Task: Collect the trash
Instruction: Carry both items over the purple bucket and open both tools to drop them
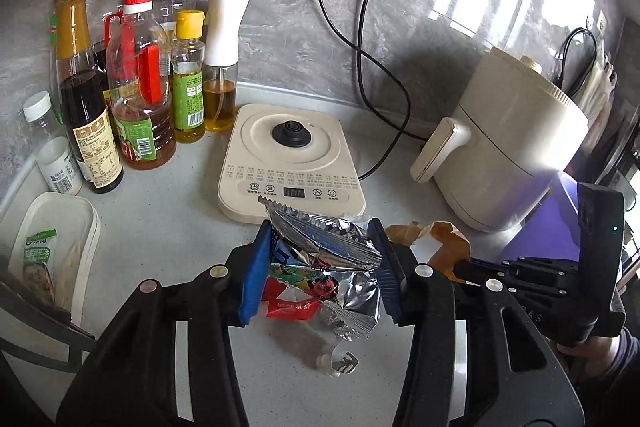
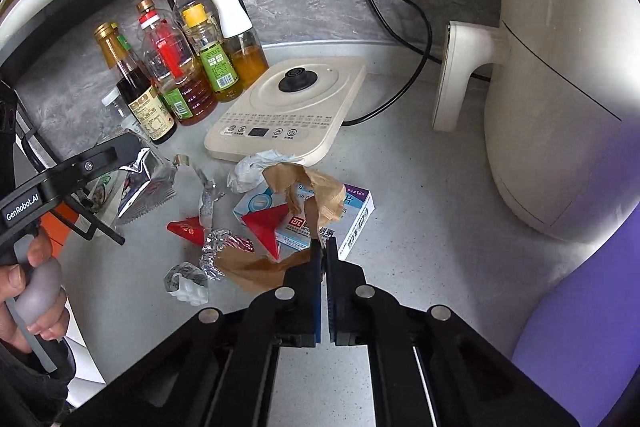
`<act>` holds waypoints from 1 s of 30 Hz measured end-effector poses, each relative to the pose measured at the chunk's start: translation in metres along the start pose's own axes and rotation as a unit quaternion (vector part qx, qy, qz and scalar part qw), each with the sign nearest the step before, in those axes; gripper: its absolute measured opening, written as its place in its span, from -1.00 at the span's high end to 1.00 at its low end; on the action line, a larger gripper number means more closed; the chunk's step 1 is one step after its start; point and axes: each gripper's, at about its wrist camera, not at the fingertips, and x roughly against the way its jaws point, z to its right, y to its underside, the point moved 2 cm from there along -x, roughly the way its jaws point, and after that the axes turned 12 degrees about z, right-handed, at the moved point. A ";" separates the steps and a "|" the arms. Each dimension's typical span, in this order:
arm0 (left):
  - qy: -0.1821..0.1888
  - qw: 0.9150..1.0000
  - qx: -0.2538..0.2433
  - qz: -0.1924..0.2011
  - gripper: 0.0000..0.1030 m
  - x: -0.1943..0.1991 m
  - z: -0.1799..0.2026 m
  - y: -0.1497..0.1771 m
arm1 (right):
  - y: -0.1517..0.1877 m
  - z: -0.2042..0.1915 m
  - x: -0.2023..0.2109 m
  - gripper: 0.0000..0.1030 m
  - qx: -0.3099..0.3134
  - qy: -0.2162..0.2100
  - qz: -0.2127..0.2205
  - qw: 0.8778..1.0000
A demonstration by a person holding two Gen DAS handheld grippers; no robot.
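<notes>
Left hand-held gripper (image 1: 320, 267) gripping silver foil wrapper (image 1: 324, 243) between 2 blue pads, jaws partly closed around it, wrapper lifting above grey worktop (image 1: 168, 227).

Right hand-held gripper (image 2: 323, 251) pinching brown paper scrap (image 2: 316, 195), jaws nearly touching.

Remaining trash lying on worktop in front of beige kettle base (image 2: 288, 107): medicine box (image 2: 352, 215), red paper piece (image 2: 266, 227), crumpled tissue (image 2: 252, 171), foil ball (image 2: 218, 251).

Bottles (image 1: 136, 87) standing at back left; air fryer (image 1: 508, 147) sitting at right.
</notes>
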 end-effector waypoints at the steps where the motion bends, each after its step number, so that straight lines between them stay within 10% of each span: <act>1: 0.001 1.000 0.000 0.005 0.08 0.003 0.001 -0.004 | -0.002 -0.001 0.005 0.94 0.001 -0.001 0.006 1.000; 17: 0.086 0.993 0.041 0.071 0.09 0.052 0.028 -0.065 | -0.063 0.003 0.132 0.94 0.009 0.011 0.144 0.990; 30: 0.181 0.981 -0.009 0.075 0.09 0.045 0.108 -0.090 | -0.066 0.083 0.210 0.93 -0.043 0.132 0.200 0.970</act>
